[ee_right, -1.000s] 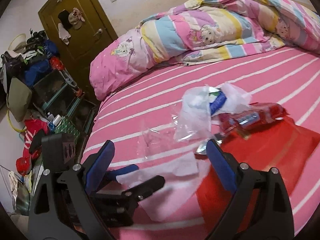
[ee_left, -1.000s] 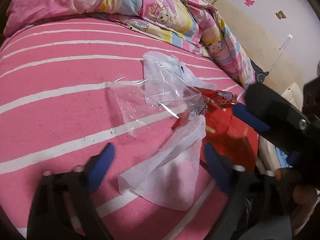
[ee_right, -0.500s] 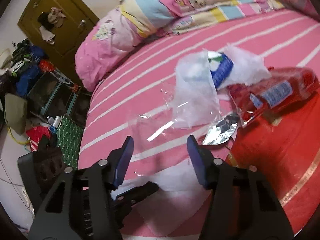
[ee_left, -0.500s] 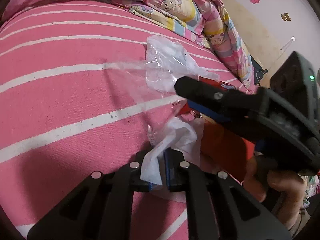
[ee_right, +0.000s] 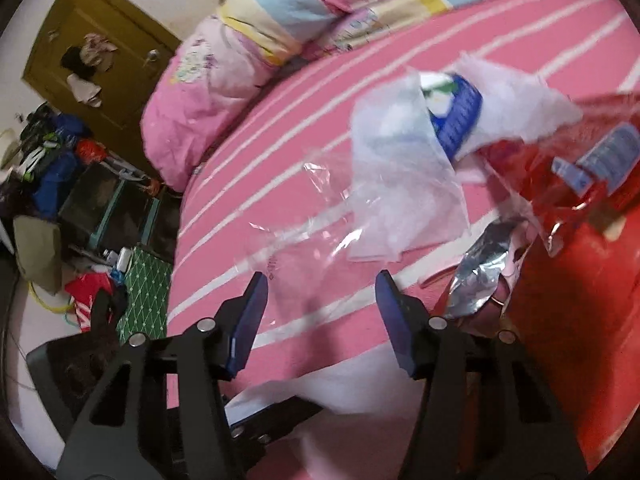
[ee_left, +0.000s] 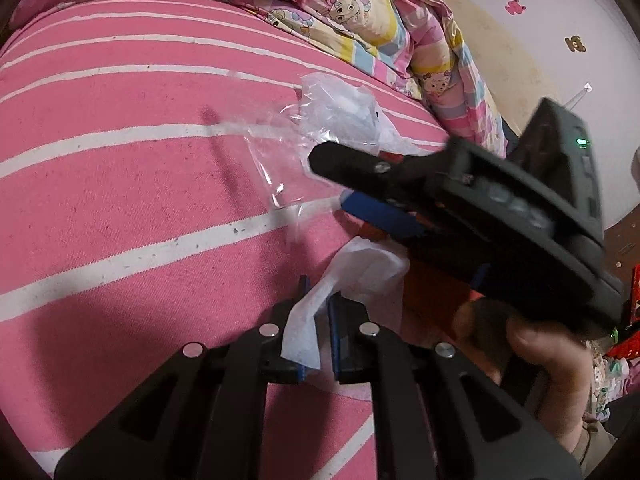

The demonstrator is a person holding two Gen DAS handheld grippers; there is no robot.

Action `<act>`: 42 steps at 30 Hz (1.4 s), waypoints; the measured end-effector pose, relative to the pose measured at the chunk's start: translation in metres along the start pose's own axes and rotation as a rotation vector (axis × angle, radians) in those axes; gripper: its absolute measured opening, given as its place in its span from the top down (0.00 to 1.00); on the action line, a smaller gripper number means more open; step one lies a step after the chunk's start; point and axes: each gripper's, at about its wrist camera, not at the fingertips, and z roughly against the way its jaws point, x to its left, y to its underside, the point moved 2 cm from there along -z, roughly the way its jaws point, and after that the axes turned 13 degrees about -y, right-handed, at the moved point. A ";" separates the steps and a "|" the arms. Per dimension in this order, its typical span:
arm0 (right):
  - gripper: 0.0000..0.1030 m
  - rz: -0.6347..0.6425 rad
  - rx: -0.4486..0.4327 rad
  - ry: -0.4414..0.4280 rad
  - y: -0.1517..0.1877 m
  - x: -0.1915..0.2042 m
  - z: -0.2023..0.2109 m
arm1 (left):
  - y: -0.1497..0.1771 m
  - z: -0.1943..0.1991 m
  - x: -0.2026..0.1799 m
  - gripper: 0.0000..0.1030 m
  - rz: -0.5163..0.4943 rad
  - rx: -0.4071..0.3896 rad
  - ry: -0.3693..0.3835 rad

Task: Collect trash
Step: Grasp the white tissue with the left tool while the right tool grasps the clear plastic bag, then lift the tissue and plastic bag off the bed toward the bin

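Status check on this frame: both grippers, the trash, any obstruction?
Left gripper shut on white tissue. Right gripper open over clear plastic film, nothing held. Foil wrapper and red bag alongside; nothing blocking.

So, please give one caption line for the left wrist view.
Left gripper pinches a white tissue on the pink striped bed.
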 end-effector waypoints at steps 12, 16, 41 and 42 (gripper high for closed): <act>0.66 0.033 -0.004 0.010 -0.008 0.002 -0.018 | 0.000 0.005 0.007 0.92 0.019 -0.011 0.005; 0.77 0.072 -0.020 0.023 -0.010 0.008 -0.019 | -0.001 0.007 0.010 0.92 0.036 -0.015 0.007; 0.95 0.376 -0.240 0.059 0.047 0.094 0.100 | 0.020 0.115 -0.024 1.00 0.053 -0.306 0.035; 0.95 0.382 -0.252 0.063 0.055 0.096 0.109 | 0.027 0.123 -0.031 1.00 0.056 -0.314 0.042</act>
